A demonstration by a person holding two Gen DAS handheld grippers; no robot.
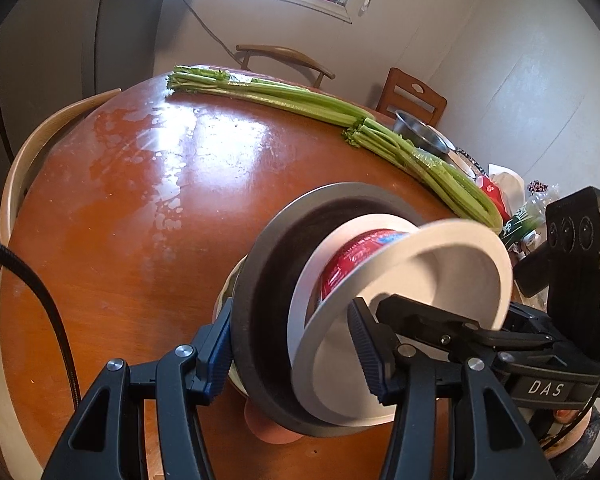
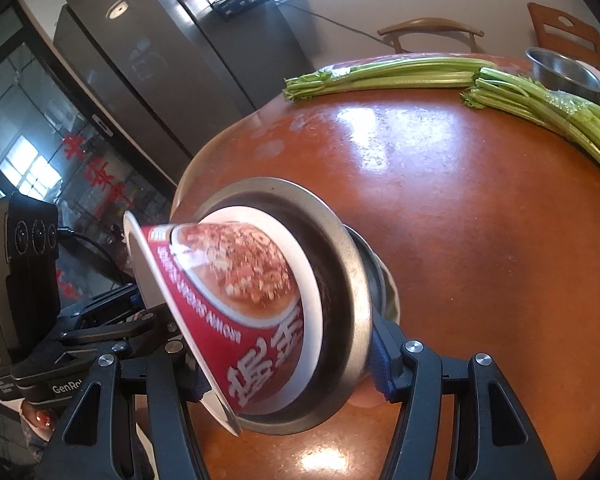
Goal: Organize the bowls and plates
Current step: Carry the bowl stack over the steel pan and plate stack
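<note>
A nested stack of dishes hangs on its side above the near part of the round brown table (image 1: 140,208): a red printed paper bowl (image 2: 236,300) with a white rim sits in a white bowl (image 2: 314,280), inside a wide-rimmed metal bowl (image 2: 356,264). Both grippers angle downward from the near side. The left gripper (image 1: 296,344) clamps the stack from its side, and the right gripper (image 2: 288,372) squeezes it too, one pad on the metal rim. The stack's axis lies roughly level, mouths facing right. Celery bunches (image 1: 300,100) and a steel basin (image 2: 564,70) lie far across the table.
</note>
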